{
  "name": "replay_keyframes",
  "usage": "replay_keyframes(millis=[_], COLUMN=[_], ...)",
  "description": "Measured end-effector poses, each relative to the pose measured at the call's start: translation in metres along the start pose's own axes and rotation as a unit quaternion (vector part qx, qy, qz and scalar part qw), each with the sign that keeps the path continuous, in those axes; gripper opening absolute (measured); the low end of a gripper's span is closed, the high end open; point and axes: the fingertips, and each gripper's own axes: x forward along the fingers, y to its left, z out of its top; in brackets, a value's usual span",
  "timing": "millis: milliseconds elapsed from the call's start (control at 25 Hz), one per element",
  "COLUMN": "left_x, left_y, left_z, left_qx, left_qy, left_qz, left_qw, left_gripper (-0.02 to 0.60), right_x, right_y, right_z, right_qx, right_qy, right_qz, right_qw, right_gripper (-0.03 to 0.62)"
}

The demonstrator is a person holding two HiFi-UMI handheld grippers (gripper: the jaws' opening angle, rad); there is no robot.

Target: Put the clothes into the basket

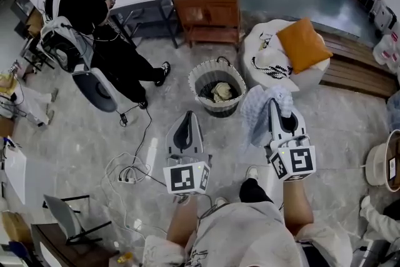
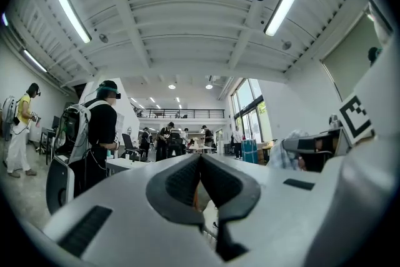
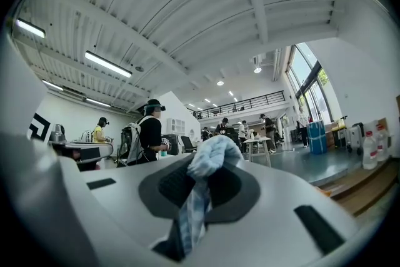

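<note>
One pale blue cloth (image 1: 256,112) is hanging from the right tongs (image 1: 275,104), which are pinching it just beside the basket (image 1: 219,110), evidently for dropping in. The left tongs (image 1: 187,115) are sitting closed, carrying nothing.

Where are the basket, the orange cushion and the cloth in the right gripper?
basket (image 1: 201,79), head view, left inner wall.
orange cushion (image 1: 304,44), head view, its middle.
cloth (image 1: 255,110), head view, its hanging fold.

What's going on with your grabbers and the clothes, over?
Left gripper shut, empty. Right gripper shut on blue cloth, near the basket, not in. One garment already inside. Nothing between.
</note>
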Motion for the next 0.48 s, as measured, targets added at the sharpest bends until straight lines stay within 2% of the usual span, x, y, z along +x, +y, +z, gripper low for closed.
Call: replay_keyframes(millis=[480], left_x=[0.108], left_y=[-0.041], left_z=[0.006], left_qx=[0.009], left_qy=[-0.004], left_qz=[0.011], left_qw=[0.9999], left_gripper=[0.003], right_x=[0.069], right_y=[-0.088], right_z=[0.01], right_qx=[0.004], right_qy=[-0.002], right_qz=[0.022], right_qw=[1.0], right_gripper=[0.023])
